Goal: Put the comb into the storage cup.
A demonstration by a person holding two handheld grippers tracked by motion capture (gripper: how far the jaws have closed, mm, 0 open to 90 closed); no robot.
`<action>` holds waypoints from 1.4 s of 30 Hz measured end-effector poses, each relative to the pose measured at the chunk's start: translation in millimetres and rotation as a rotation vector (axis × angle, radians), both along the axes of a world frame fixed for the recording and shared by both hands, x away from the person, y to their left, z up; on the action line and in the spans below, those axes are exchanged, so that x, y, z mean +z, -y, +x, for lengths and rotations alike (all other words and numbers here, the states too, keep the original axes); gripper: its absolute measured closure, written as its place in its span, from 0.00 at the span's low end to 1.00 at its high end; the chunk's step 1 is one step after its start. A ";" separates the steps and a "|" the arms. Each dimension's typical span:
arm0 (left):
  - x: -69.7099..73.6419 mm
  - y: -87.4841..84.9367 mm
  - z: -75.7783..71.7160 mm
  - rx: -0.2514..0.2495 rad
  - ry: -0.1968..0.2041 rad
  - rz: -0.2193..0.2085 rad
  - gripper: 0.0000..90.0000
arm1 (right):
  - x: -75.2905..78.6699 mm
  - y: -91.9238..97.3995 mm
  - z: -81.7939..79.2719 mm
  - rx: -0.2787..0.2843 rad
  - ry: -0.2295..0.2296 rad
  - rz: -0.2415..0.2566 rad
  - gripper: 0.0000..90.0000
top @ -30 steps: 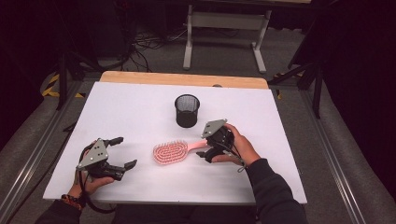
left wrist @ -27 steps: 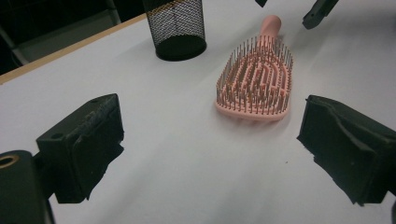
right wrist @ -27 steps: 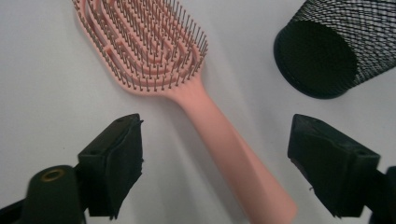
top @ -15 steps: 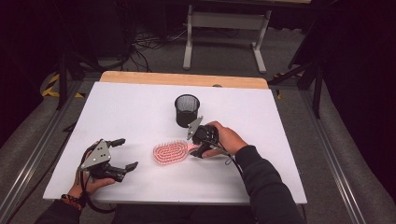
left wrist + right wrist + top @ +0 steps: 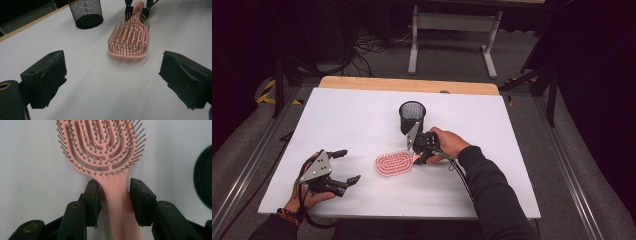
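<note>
Right gripper view: right gripper (image 5: 113,200) has just been closing, and its jaws now pinch the pink hairbrush (image 5: 102,147) by the handle. Brush lies flat mid-table, mesh cup (image 5: 412,117) at its 1 o'clock. Grasp looks made; lift likely next. Left gripper (image 5: 343,166) spread, idle.
</note>
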State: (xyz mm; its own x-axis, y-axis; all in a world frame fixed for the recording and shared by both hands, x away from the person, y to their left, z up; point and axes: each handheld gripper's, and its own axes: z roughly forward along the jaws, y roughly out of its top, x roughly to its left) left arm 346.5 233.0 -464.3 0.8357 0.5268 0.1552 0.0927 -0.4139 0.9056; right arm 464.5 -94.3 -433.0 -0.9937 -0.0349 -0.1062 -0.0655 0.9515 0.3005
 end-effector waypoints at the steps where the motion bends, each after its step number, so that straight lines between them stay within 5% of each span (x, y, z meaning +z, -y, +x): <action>1: -0.1 0.0 0.0 -0.001 -0.001 0.000 0.09 | 0.0 0.0 0.0 0.000 0.000 0.000 0.73; 10: -1.0 0.3 0.8 0.000 -0.007 0.003 0.09 | -1.2 2.9 -4.5 0.035 0.017 0.039 0.78; 18: -1.1 0.2 2.0 0.013 -0.016 -0.002 0.10 | -3.2 6.9 -12.7 0.014 0.046 0.133 0.78; 20: -1.0 0.4 2.1 0.019 -0.019 -0.004 0.10 | -0.3 10.5 -18.1 -0.008 0.077 0.202 0.78; 27: -0.1 0.7 2.5 0.029 -0.023 -0.017 0.10 | 6.3 20.8 -29.4 -0.048 0.136 0.317 0.78; 36: 0.5 1.7 2.7 0.042 -0.025 -0.023 0.10 | 4.4 31.5 -57.7 -0.202 0.278 0.566 0.78; 37: 0.8 1.9 2.6 0.042 -0.025 -0.027 0.10 | 4.4 31.5 -57.7 -0.202 0.278 0.566 0.78; 39: 2.4 2.4 3.9 0.042 -0.029 -0.042 0.10 | 2.6 35.2 -63.9 -0.257 0.289 0.657 0.78; 42: 5.8 4.8 6.1 0.029 -0.036 -0.047 0.10 | -0.5 38.0 -69.6 -0.313 0.306 0.726 0.78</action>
State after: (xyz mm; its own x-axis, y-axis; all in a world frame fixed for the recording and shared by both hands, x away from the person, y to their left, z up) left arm 352.6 228.2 -458.4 0.8247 0.5567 0.0997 0.1370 -0.3677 0.9198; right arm 395.0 -132.3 -433.5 -0.8701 0.4175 -0.2619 -0.0093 0.5173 0.8558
